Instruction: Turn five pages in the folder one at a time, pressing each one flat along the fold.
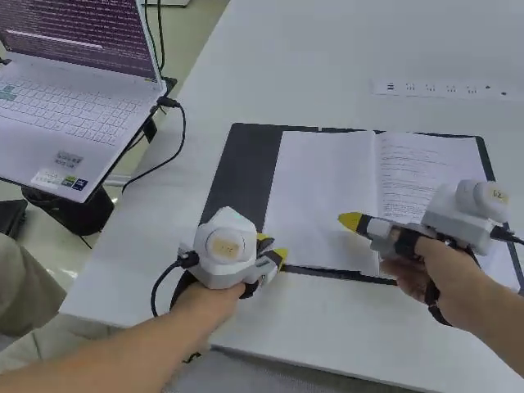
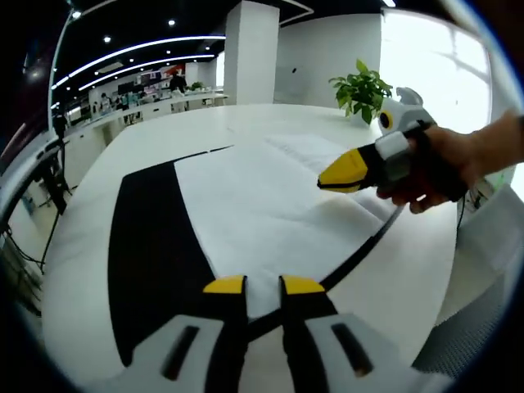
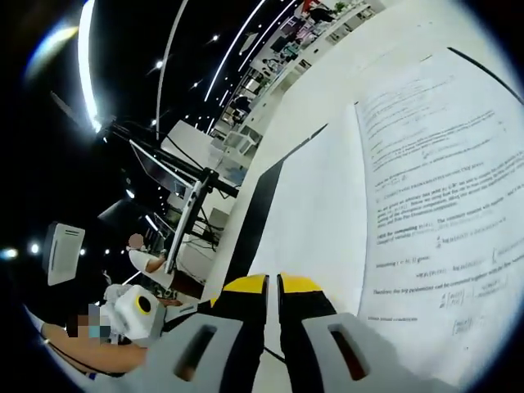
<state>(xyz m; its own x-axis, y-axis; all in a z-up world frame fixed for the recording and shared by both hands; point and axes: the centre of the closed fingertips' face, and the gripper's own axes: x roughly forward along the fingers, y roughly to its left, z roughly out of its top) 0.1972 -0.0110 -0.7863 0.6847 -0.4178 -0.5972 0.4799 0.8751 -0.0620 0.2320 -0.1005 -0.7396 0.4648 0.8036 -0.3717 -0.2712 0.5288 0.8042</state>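
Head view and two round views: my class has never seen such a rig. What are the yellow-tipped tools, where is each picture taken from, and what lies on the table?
No robot: a person holds a two-jaw gripper in each hand. The head view comes from a headset camera looking down; each round view comes from a camera riding on one gripper, looking along its yellow-tipped jaws. On the white table lies an open black folder, blank page left, printed page right. A laptop stands at the left, a power strip at the far side. The left gripper is at the folder's near edge, jaws slightly apart; the right gripper is over the pages, jaws shut. Neither holds anything.
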